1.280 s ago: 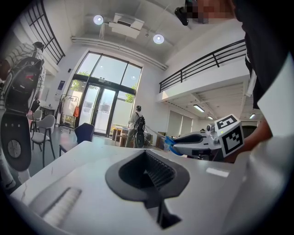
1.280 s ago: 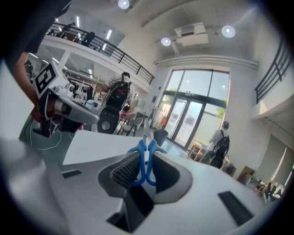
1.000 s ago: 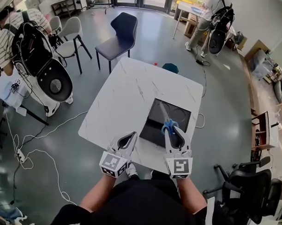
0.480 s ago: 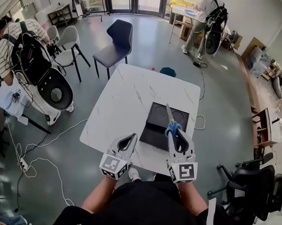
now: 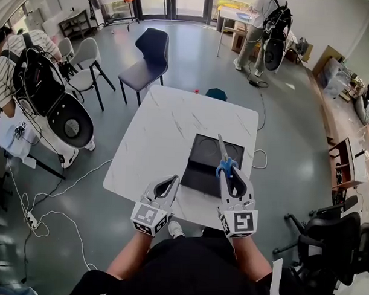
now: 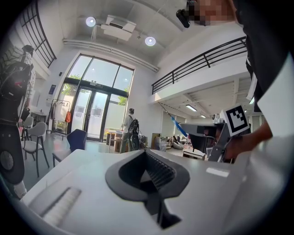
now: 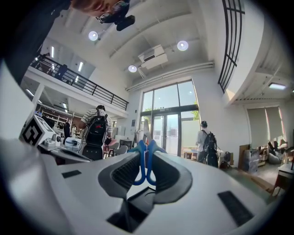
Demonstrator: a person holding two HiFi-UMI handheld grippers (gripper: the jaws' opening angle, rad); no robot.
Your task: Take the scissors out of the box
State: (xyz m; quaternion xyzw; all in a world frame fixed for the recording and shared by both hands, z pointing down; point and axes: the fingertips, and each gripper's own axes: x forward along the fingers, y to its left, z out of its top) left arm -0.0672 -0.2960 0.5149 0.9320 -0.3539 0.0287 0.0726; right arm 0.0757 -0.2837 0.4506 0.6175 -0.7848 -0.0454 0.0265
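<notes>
Blue-handled scissors (image 5: 225, 164) are clamped by their handles in my right gripper (image 5: 229, 171), blades pointing away over the open black box (image 5: 199, 171) on the white marble table (image 5: 167, 131). In the right gripper view the blue handle loops (image 7: 144, 164) sit pinched between the ribbed pads of the right gripper (image 7: 146, 156). My left gripper (image 5: 173, 178) hovers at the table's near edge, left of the box, shut with nothing in it. The left gripper (image 6: 146, 153) view shows its tips together, and the lifted scissors (image 6: 177, 125) off to the right.
A dark chair (image 5: 153, 49) and grey chairs (image 5: 85, 56) stand beyond the table's far left. A person with a backpack rig (image 5: 45, 78) is at the left, another person (image 5: 261, 25) at the back. A black office chair (image 5: 326, 239) is at the right; cables (image 5: 43, 205) lie on the floor.
My right gripper has risen a little with the scissors, so they hang higher over the box. The left gripper has stayed where it was.
</notes>
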